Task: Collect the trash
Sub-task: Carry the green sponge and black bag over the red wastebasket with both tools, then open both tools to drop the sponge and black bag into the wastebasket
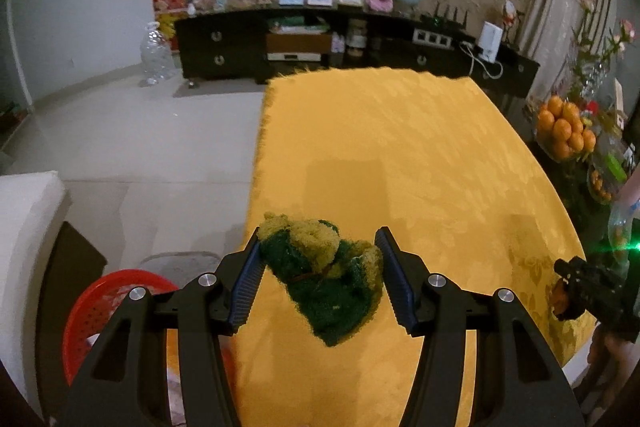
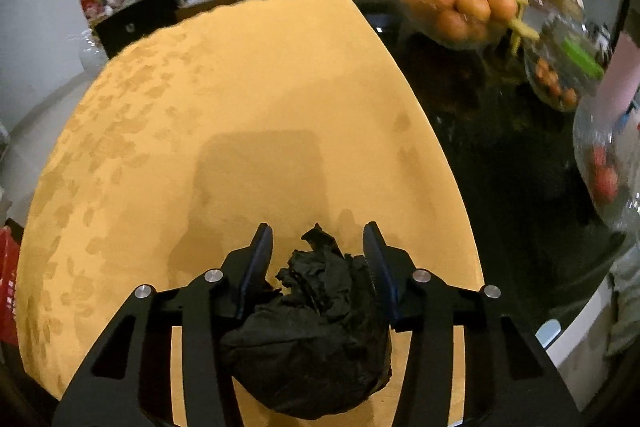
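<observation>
My left gripper [image 1: 320,247] is shut on a worn green and yellow scouring sponge [image 1: 328,279] and holds it above the near left part of the yellow tablecloth [image 1: 392,155]. A red plastic basket [image 1: 104,303] sits on the floor below and to the left of it. My right gripper [image 2: 318,243] is shut on a crumpled black plastic bag [image 2: 312,331], which hangs between its fingers over the cloth [image 2: 240,107]. The right gripper also shows at the right edge of the left wrist view [image 1: 576,287].
A bowl of oranges [image 2: 456,3] and glass dishes [image 2: 568,67] stand on the dark table part to the right. A dark TV cabinet [image 1: 320,39] runs along the far wall. A white sofa arm [image 1: 24,227] is at the left.
</observation>
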### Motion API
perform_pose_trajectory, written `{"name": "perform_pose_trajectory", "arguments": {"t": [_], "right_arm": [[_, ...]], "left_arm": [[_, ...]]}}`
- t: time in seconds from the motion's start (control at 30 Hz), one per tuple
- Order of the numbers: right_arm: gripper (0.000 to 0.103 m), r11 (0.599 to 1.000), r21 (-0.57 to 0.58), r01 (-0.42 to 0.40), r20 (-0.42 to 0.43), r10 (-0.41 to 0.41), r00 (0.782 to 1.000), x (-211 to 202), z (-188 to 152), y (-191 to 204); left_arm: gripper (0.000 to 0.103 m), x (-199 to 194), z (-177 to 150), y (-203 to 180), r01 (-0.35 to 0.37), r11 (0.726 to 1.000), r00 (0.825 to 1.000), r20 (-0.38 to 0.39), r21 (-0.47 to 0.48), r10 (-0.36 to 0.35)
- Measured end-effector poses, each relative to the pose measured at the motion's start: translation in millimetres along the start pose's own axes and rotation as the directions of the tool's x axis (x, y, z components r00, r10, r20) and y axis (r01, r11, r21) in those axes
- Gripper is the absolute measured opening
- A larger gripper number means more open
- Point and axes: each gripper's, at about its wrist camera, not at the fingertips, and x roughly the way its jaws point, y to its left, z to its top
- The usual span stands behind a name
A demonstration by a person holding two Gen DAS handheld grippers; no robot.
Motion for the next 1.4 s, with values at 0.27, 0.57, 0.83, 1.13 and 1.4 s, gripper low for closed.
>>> {"name": "perform_pose_trajectory", "arguments": {"t": [0.27,0.57,0.83,1.13,1.4], "right_arm": [[0.046,0.996,-0.055,-0.070,0.067,0.074,0.995,-23,11,31],[0.046,0.976,-0.135,-0.171,0.097,0.185,0.978,-45,24,85],[0.046,0.931,-0.235,-0.279,0.078,0.305,0.949,-62,33,153],[0.046,0.827,-0.409,-0.385,0.015,0.428,0.904,-77,41,249],[0.046,0.714,-0.489,-0.500,-0.085,0.532,0.843,-71,31,321]], "left_arm": [[0.053,-35,-10,37,-0.077,0.996,0.996,0.049,-0.037,0.079],[0.053,-59,-24,91,-0.177,0.977,0.981,0.054,-0.121,0.184],[0.053,-65,-36,129,-0.227,0.958,0.970,0.046,-0.177,0.239],[0.053,-63,-52,168,-0.280,0.930,0.958,-0.005,-0.239,0.287],[0.053,-52,-66,183,-0.333,0.910,0.942,-0.047,-0.246,0.332]]}}
